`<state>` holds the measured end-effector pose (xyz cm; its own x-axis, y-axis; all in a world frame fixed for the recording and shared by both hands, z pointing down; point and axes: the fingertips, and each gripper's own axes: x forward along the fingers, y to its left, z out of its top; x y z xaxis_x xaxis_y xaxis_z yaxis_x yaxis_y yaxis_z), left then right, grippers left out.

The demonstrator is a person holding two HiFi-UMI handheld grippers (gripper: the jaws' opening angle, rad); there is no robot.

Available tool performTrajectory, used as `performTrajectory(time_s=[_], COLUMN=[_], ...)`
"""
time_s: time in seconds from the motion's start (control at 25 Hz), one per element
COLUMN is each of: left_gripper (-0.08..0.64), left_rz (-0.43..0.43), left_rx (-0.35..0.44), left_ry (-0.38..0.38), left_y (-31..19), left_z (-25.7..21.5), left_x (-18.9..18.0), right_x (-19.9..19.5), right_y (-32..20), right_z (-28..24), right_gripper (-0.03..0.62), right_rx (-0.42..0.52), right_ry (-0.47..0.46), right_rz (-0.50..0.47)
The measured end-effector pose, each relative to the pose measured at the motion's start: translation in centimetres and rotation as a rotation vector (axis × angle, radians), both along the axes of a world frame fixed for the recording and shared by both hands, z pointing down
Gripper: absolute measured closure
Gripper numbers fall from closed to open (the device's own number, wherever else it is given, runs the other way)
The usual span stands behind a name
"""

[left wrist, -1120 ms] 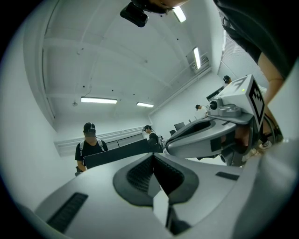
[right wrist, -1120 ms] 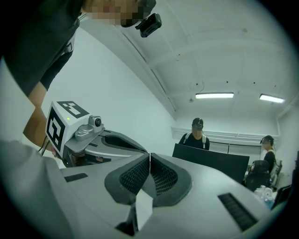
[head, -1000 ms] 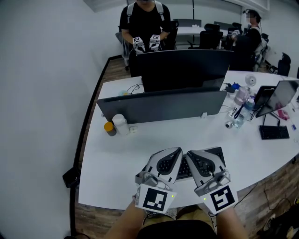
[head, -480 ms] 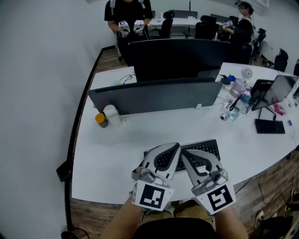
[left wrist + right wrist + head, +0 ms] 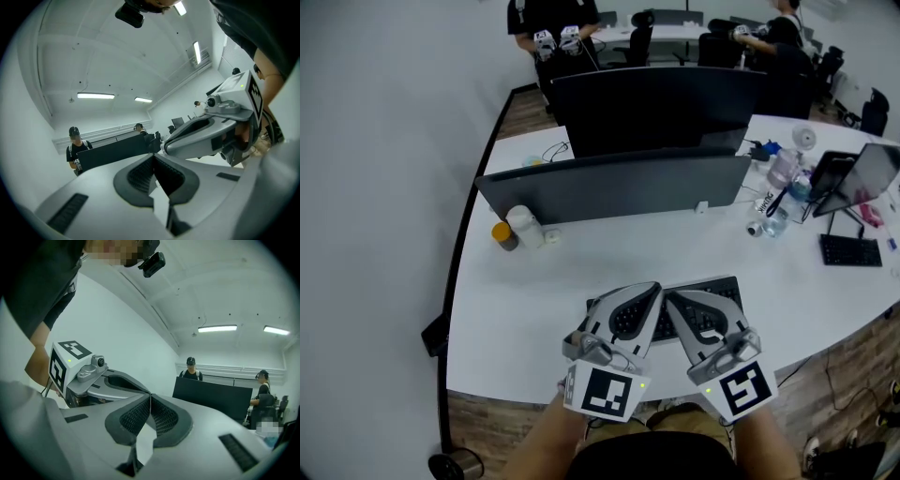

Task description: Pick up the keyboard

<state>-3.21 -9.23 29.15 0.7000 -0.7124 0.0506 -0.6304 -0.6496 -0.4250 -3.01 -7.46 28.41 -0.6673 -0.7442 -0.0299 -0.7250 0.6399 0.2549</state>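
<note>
Keyboard (image 5: 667, 324): black, flat on the white surface (image 5: 534, 291), close to the near edge and right in front of you. Long axis runs left to right across the head view, roughly along that near edge, its right end a little further from you; the far long edge faces the grey divider panel (image 5: 619, 192). Left gripper (image 5: 649, 295) overlaps the keyboard's left half in the head view, right gripper (image 5: 680, 302) overlaps the right half, so neither hand is clearly nearer. Both point away from you and converge, tips just beside each other over the keyboard's middle. The gripper views look level across the room and show no keyboard, so you are judged to be above it, not on it; height over the keys cannot be told. Left fingers (image 5: 140, 176): clenched, ribbed pads together, nothing between them. Right fingers (image 5: 136, 418): likewise clenched and empty. Judgement: the coming move turns on the long axis. You would need to release the fingers, spread the hands outward along that axis toward the two short ends or take the near long edge, and tip the tips downward. Outward: a small orange-capped jar (image 5: 502, 234) and a white container (image 5: 525, 227) stand well apart at left, a second keyboard (image 5: 850, 249) far right.
</note>
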Motion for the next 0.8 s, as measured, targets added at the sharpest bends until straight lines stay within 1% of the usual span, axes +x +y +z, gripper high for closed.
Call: performTrajectory(time_s=[0.12, 0.24, 0.44, 0.6, 0.68, 0.8], left_gripper=[0.552, 0.552, 0.552, 0.552, 0.552, 0.552], left_rz=[-0.005, -0.024, -0.125, -0.155, -0.176, -0.204], left_rx=[-0.003, -0.026, -0.051, -0.057, -0.053, -0.059], left_ry=[0.002, 0.018, -0.025, -0.031, -0.046, -0.058], left_y=[-0.6, -1.2, -2.1, -2.4, -2.5, -2.7], left_z=[0.0, 0.1, 1.0, 1.2, 1.2, 1.4], left_x=[0.4, 0.6, -0.1, -0.5, -0.9, -1.6], right_x=[0.8, 1.8, 2.5, 3.5, 4.2, 5.1], right_y=[-0.8, -1.4, -2.2, -2.6, -2.9, -3.6], right_z=[0.2, 0.7, 0.9, 0.8, 0.6, 0.9], right_gripper=[0.56, 0.56, 0.56, 0.558, 0.558, 0.557], right_rx=[-0.001, -0.021, -0.032, -0.053, -0.066, -0.087], right_ry=[-0.007, -0.003, -0.002, -0.038, -0.056, -0.057], right_rz=[-0.008, -0.014, -0.035, -0.025, -0.007, 0.003])
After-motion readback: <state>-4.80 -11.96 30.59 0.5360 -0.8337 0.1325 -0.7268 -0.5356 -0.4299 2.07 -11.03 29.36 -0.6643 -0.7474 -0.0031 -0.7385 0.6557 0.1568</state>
